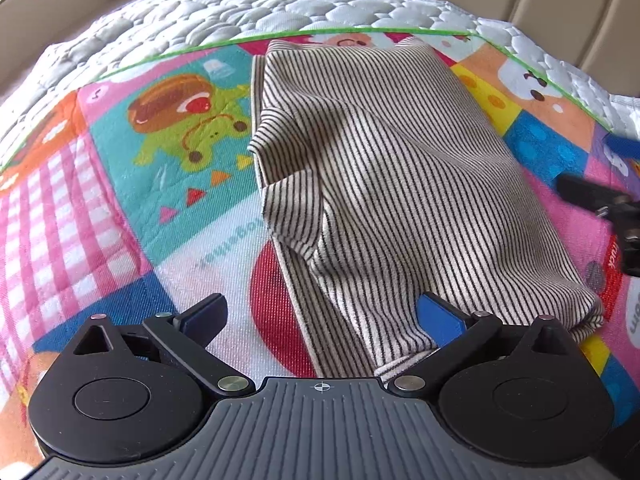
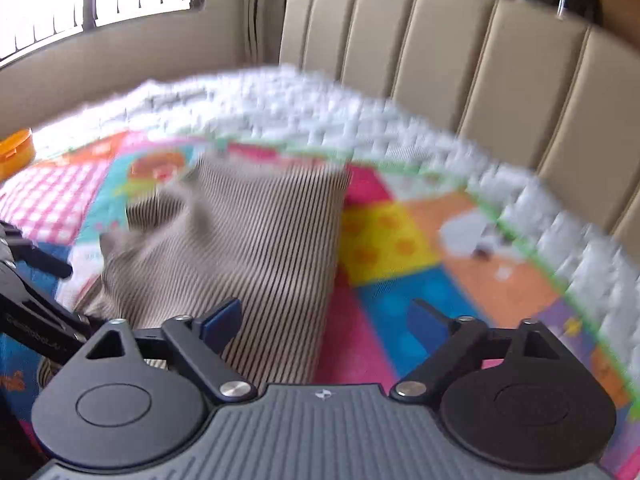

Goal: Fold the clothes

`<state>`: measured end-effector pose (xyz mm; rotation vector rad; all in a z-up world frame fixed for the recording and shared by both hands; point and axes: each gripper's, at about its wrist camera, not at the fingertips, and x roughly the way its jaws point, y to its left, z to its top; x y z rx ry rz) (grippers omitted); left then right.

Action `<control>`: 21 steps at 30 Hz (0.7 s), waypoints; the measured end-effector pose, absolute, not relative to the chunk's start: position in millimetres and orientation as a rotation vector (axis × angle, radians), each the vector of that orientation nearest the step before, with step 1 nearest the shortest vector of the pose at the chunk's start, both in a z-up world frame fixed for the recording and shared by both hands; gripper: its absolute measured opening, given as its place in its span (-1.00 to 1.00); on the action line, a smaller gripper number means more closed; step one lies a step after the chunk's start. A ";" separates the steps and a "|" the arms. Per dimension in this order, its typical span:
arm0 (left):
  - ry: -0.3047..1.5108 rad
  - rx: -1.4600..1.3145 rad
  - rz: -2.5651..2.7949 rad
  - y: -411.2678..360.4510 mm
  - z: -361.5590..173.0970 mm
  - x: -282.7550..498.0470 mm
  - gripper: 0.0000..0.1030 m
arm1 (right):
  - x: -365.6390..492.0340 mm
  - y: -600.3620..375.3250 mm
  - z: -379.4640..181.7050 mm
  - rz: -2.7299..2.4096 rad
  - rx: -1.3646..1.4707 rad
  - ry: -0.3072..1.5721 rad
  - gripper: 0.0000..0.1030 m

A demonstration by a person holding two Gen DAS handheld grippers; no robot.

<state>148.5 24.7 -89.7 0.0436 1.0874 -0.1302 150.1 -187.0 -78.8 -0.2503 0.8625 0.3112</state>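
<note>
A beige garment with thin dark stripes (image 1: 384, 184) lies partly folded on a colourful cartoon play mat (image 1: 160, 168), with a loose flap bunched across its middle. My left gripper (image 1: 320, 316) is open and empty, its jaws wide apart over the garment's near edge, the right fingertip (image 1: 440, 316) touching or just above the cloth. In the blurred right wrist view the same garment (image 2: 248, 240) lies ahead and left. My right gripper (image 2: 324, 320) is open and empty above the garment's near right corner and the mat (image 2: 420, 248).
The mat lies on a white quilted mattress (image 1: 280, 4) against a beige padded headboard (image 2: 460, 60). The right gripper's black body (image 1: 612, 208) shows at the left view's right edge; the left gripper's body (image 2: 28, 304) shows at the right view's left edge. An orange container (image 2: 14, 152) sits far left.
</note>
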 end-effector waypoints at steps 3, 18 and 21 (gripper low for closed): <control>1.093 0.035 -0.120 26.8 -89.5 149.4 1.00 | 148.1 -185.5 -96.0 0.320 -0.321 0.898 0.67; 1.011 -0.061 -0.122 40.0 -70.4 149.9 1.00 | 144.4 -186.1 -92.7 0.321 -0.341 0.925 0.75; 0.993 -0.114 -0.136 44.3 -67.5 151.8 1.00 | 144.3 -190.2 -87.5 0.323 -0.317 0.909 0.75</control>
